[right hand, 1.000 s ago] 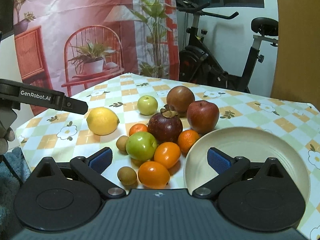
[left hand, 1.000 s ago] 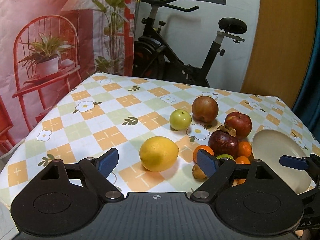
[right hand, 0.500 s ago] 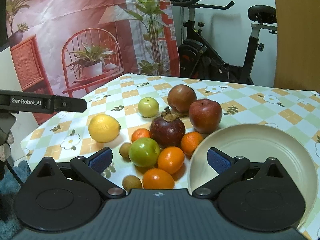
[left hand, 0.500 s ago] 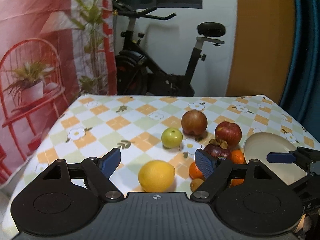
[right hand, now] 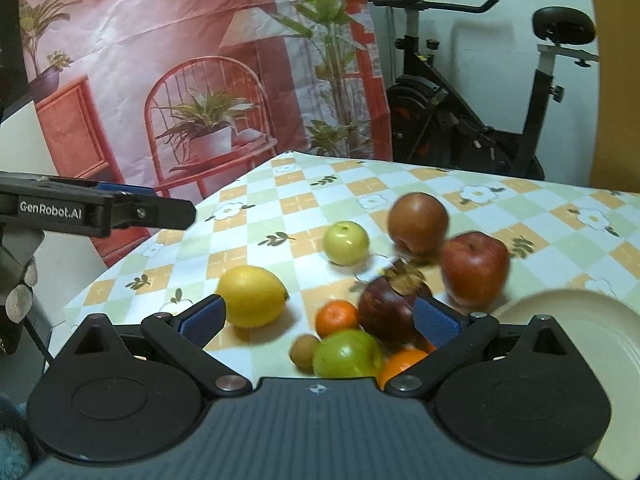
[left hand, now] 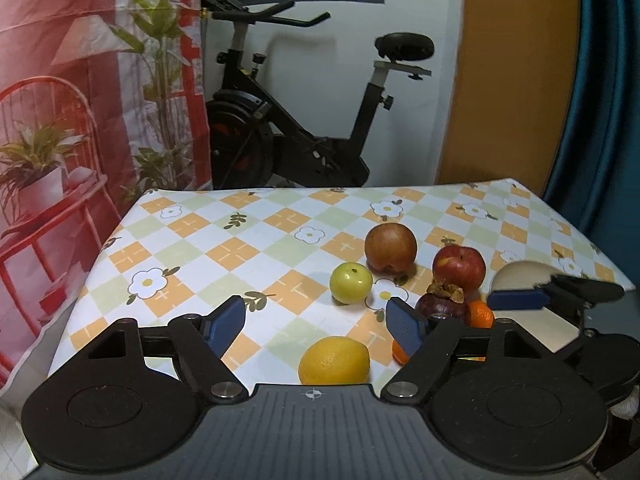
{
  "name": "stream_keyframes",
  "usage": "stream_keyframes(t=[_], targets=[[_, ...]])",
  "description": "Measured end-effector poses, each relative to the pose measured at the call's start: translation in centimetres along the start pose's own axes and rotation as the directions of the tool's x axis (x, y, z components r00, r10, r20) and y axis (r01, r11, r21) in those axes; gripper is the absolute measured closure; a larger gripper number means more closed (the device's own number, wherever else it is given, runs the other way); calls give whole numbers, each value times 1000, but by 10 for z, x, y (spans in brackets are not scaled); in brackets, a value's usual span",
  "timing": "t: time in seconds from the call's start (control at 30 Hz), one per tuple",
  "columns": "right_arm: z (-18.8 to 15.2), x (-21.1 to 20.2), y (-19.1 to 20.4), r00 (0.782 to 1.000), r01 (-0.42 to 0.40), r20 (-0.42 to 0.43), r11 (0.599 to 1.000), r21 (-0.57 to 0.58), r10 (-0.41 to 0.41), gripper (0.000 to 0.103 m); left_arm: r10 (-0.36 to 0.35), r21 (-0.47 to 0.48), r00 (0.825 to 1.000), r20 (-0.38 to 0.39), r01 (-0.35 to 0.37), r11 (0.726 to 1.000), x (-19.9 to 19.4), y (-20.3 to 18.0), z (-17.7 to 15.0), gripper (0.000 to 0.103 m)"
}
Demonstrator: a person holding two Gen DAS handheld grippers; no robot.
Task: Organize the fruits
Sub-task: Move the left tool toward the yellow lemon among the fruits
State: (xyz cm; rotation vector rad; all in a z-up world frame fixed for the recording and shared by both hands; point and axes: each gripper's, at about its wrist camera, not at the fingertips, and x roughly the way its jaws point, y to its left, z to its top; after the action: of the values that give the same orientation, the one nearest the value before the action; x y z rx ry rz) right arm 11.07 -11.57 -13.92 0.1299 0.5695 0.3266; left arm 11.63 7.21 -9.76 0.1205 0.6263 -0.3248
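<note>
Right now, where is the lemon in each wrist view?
Left wrist: lemon bottom centre, just above the camera housing, between the fingers.
Right wrist: lemon left of centre, beside the left fingertip.
Shared landmark: the small yellow-green fruit, up and right of it in both.

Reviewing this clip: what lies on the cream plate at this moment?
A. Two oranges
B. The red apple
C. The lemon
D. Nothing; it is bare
D: the cream plate shows only bare surface, while the red apple, the lemon and the other fruit sit on the tablecloth beside it.
</note>
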Motion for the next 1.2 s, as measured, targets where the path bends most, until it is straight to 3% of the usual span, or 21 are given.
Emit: stream_keyframes(t=[0.13, 0.57, 1.07, 1.17, 1.2], targets=[[6, 13, 10, 1000, -11, -12, 999, -32, 11, 1, -11, 23, 1000, -19, 12, 1000, 9, 1, -3, 28], [7, 44, 24, 997, -24, -71, 997, -77, 19, 2, -75, -68, 995, -71, 71, 995, 25, 21, -13, 30], [8, 56, 32, 995, -36, -95, 994, -102, 26, 3, -82, -60, 994, -74, 78, 995, 30, 19, -14, 33], [7, 56, 32, 995, -36, -97, 994, -100, 27, 3, -85, -57, 994, -75, 81, 995, 31, 19, -14, 38], [7, 56, 32, 995, -36, -98, 994, -99, 27, 3, -86, -60, 993, -77, 81, 995, 32, 20, -13, 44]])
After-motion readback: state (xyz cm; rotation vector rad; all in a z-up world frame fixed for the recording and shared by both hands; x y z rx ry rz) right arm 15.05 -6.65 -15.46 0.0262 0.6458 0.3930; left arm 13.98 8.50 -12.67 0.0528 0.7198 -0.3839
